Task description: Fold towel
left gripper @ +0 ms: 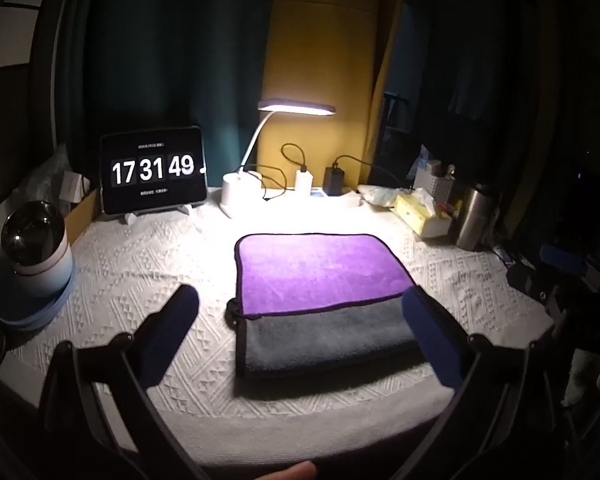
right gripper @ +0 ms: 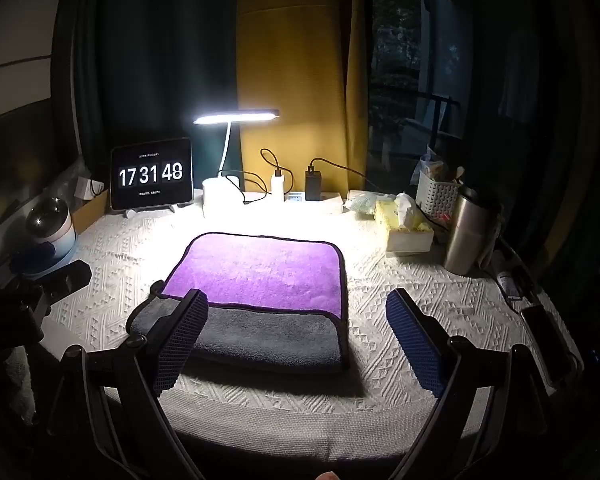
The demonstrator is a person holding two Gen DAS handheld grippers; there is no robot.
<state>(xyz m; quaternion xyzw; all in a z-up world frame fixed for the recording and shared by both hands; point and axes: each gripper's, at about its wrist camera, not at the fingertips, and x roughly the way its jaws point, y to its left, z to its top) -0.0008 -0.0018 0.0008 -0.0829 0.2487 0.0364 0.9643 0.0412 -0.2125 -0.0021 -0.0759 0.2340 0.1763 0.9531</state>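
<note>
- While both hover spread wide and empty, left hand-held gripper and right hand-held gripper frame the towel.
- Towel: partly folded, purple face up, grey near flap, dark trim, flat mid-counter on white textured cloth.

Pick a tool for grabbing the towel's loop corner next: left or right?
Probably left. The open left tool frames the purple-and-grey microfibre towel, with its black hanging loop between the fingers. The open right tool is centred past the towel's other edge.
</note>
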